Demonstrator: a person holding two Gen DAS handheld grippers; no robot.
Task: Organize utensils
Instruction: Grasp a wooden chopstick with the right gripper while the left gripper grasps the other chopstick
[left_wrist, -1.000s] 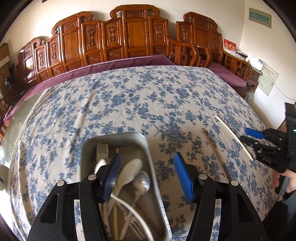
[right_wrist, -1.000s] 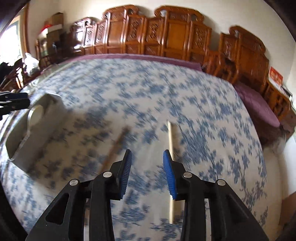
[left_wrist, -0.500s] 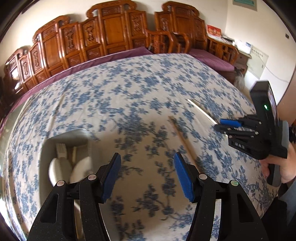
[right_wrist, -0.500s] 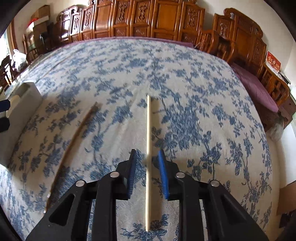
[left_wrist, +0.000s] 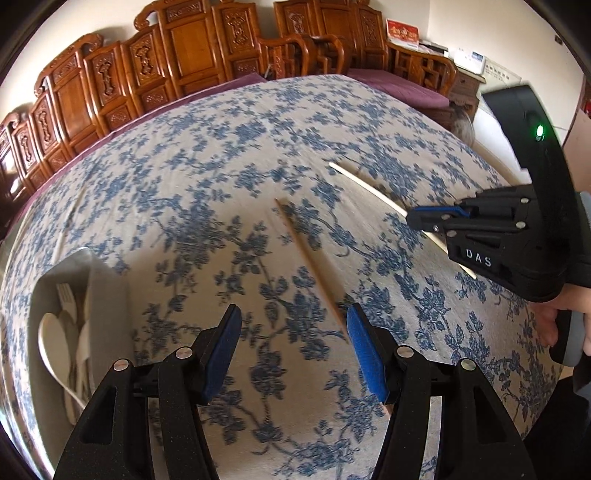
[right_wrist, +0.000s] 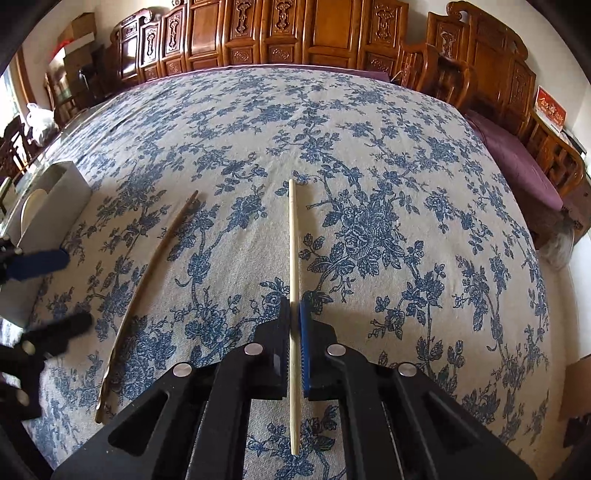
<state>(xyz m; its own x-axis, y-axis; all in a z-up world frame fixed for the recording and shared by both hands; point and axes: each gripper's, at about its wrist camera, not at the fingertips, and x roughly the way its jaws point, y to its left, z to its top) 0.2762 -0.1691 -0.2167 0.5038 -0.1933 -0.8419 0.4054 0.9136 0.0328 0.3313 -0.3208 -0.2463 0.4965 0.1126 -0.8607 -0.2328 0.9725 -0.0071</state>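
Two chopsticks lie on the blue-flowered tablecloth. My right gripper (right_wrist: 294, 306) has shut on the pale chopstick (right_wrist: 292, 236), which runs straight ahead between its pads; the same gripper (left_wrist: 417, 218) and pale chopstick (left_wrist: 365, 186) show at the right of the left wrist view. The darker chopstick (right_wrist: 147, 280) lies to its left. My left gripper (left_wrist: 293, 325) hangs open above the cloth with the darker chopstick (left_wrist: 310, 266) just inside its right pad. A metal tray (left_wrist: 107, 295) at lower left holds white spoons (left_wrist: 53, 339) and a fork.
Carved wooden chairs (left_wrist: 192, 48) with purple cushions line the table's far and right sides. The tray (right_wrist: 51, 199) sits near the table's left edge in the right wrist view. A hand (left_wrist: 554, 317) grips the right tool's handle at the table's right rim.
My right gripper closed onto the pale chopstick. My left gripper swung away from above the tray, rightward and lower, over to the darker chopstick, keeping the same opening.
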